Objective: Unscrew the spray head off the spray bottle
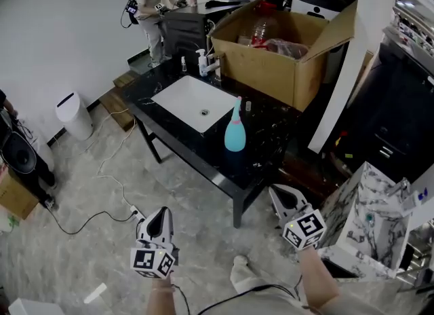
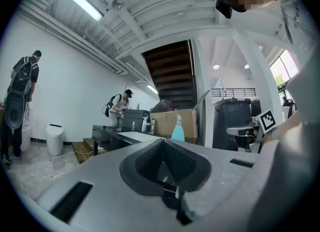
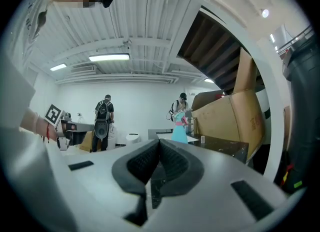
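Note:
A teal spray bottle with a tall narrow neck stands upright on the black table, just right of the white sink basin. It shows far off in the left gripper view as the bottle and in the right gripper view as the bottle. My left gripper is over the floor well short of the table, shut and empty. My right gripper is near the table's front corner, also shut with nothing in it. Both point level toward the table.
A large open cardboard box sits at the table's far end, with small bottles by the sink. A white bin, a cable on the marble floor, a marble-patterned box at right. A person stands beyond the table.

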`<state>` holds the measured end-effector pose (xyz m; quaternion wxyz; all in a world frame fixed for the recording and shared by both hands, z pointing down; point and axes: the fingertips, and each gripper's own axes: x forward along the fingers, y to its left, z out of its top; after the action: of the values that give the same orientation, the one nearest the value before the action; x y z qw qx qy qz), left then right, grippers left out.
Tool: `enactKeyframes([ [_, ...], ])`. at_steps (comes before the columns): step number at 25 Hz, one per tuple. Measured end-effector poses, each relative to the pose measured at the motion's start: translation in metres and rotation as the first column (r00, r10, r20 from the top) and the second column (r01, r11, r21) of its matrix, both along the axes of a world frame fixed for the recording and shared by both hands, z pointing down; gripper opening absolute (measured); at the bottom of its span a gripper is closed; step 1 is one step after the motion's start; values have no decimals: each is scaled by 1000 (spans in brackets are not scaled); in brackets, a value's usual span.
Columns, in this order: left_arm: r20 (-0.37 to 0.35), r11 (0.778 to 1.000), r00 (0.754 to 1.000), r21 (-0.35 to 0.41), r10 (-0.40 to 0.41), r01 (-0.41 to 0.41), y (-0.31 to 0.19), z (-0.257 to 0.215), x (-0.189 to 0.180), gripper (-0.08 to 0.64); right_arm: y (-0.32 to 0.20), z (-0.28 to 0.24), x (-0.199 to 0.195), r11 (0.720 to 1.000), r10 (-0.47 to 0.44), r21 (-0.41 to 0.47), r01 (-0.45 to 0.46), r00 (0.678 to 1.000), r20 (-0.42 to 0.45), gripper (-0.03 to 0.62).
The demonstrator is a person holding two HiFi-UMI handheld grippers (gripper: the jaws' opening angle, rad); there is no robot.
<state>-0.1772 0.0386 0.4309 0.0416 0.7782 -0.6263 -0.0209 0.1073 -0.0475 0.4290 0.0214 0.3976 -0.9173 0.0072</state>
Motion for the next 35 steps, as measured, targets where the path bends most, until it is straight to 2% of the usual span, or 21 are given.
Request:
enactKeyframes([
  [10, -14, 995, 995, 15, 103, -103, -102, 4, 42, 6, -92, 0, -9, 999, -46, 9, 47, 999, -6, 5],
  [14, -39, 989, 988, 6, 147, -147, -122, 13, 56, 6, -108, 1, -16, 997, -71, 11, 71, 997, -22, 5],
  [24, -31, 969, 969, -18, 245, -246, -168, 20, 88, 8, -128, 5, -33, 993, -119, -1, 119, 992, -45, 5],
  [28, -33, 951, 952, -47, 304, -305, -188, 25, 100, 74, -142, 5, -38, 994, -113, -11, 112, 993, -40, 5],
  [35, -11, 901, 903, -73, 429, -429, -228, 23, 117, 221, -162, -5, -53, 994, -111, -13, 110, 994, -23, 31],
])
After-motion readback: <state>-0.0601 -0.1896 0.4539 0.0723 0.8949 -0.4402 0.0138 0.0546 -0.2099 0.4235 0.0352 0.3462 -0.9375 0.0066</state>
